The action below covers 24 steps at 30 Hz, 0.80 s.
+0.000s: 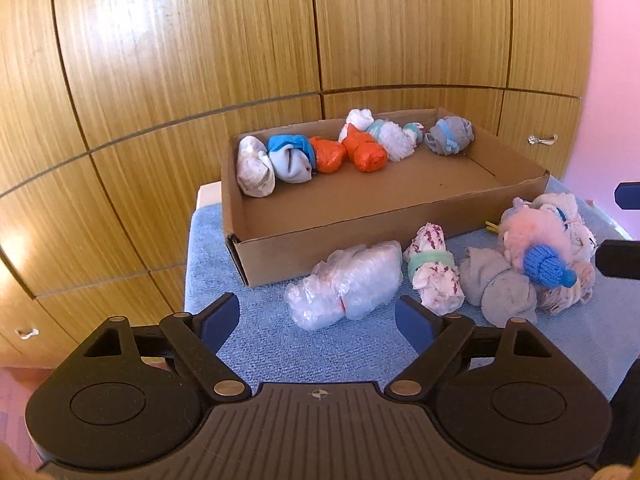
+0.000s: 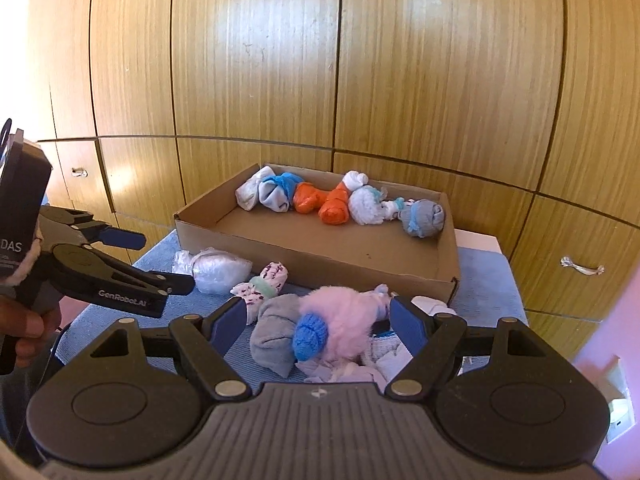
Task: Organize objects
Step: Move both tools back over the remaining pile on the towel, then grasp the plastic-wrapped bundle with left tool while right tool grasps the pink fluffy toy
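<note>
A shallow cardboard box (image 1: 280,240) (image 2: 320,264) holds a row of several rolled socks (image 1: 332,156) (image 2: 320,204) along its far wall. Loose on the blue towel (image 1: 280,352) in front of it lie a clear plastic-wrapped bundle (image 1: 348,284) (image 2: 220,270), a white roll with a green band (image 1: 432,276) (image 2: 260,286), a grey roll (image 1: 496,288) (image 2: 276,336) and a pink fluffy bundle with a blue knit end (image 1: 536,240) (image 2: 344,320). My left gripper (image 1: 318,314) (image 2: 166,261) is open just short of the plastic bundle. My right gripper (image 2: 318,312) is open astride the pink and grey bundles, its pads clear of them.
The towel covers a small table whose left edge (image 1: 192,280) and right edge (image 2: 508,280) drop off close to the box. Wooden cupboard doors (image 1: 200,60) with metal handles (image 2: 582,267) stand right behind. A hand (image 2: 24,320) grips the left tool's handle. A pink wall (image 1: 612,80) is at the right.
</note>
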### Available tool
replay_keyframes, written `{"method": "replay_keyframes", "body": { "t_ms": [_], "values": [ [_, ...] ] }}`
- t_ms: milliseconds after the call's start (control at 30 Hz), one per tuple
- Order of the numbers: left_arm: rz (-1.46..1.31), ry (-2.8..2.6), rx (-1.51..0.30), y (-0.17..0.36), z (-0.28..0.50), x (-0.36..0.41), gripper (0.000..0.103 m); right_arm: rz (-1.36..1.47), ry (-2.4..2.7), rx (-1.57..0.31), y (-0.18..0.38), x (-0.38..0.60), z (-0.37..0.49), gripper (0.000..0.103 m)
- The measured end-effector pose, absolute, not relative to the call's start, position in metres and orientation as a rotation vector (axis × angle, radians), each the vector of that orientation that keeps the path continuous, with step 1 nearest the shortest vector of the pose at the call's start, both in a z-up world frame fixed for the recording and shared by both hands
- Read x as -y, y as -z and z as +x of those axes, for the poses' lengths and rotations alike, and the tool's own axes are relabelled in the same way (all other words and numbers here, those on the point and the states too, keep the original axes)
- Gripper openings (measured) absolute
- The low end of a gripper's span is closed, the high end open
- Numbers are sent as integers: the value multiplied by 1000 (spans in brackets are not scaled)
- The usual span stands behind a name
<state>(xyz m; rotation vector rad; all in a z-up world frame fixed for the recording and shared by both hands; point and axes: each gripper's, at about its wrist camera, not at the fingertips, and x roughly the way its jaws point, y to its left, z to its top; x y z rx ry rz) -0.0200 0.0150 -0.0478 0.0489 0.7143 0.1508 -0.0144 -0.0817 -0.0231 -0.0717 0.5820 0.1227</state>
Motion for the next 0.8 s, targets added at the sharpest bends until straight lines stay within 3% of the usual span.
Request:
{"method": "replay_keyframes", "body": {
  "t_ms": [667, 800],
  "values": [
    [44, -73, -756, 69, 21, -20, 91, 27, -107, -641, 51, 94, 21, 73],
    [33, -46, -772, 76, 32, -19, 91, 55, -106, -679, 63, 97, 33, 66]
  ]
}}
